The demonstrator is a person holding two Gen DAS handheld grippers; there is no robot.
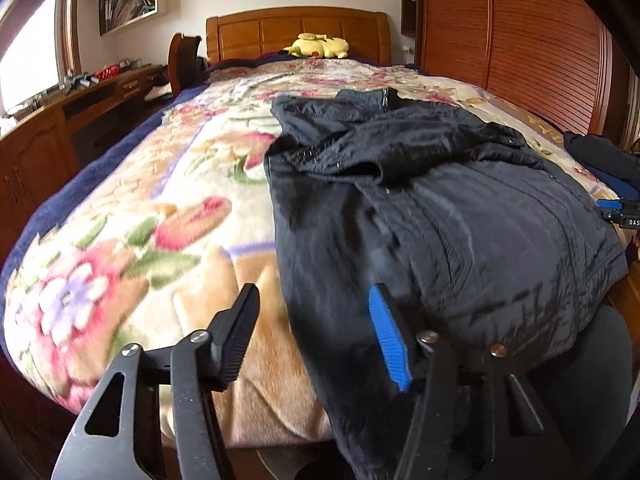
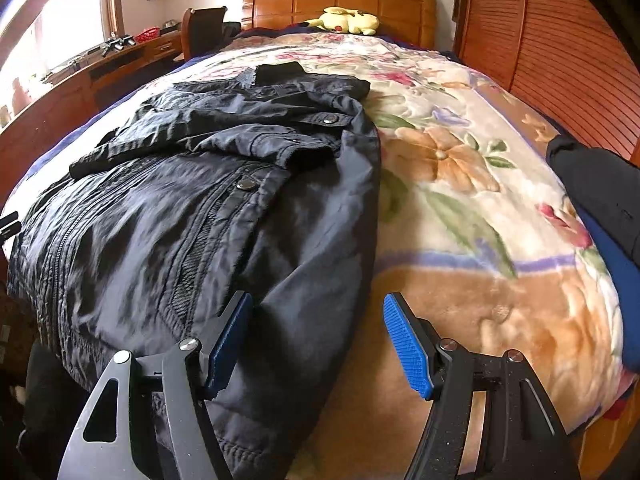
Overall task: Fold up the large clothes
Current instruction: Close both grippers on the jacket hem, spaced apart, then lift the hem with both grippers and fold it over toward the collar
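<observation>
A large black jacket (image 1: 440, 208) lies on the floral blanket (image 1: 140, 220) of a bed, sleeves folded across its chest, collar toward the headboard, hem hanging over the foot edge. It also shows in the right wrist view (image 2: 192, 208). My left gripper (image 1: 314, 300) is open and empty, hovering over the jacket's lower left edge. My right gripper (image 2: 318, 312) is open and empty over the jacket's lower right edge, with the blanket (image 2: 460, 220) beside it. The right gripper's tip shows at the far right of the left view (image 1: 620, 212).
A yellow plush toy (image 1: 318, 46) lies by the wooden headboard (image 1: 296, 30). A pile of dark and blue clothes (image 2: 600, 208) sits at the bed's right edge. A wooden desk (image 1: 80, 112) runs along the left wall, a slatted wardrobe (image 1: 520, 40) along the right.
</observation>
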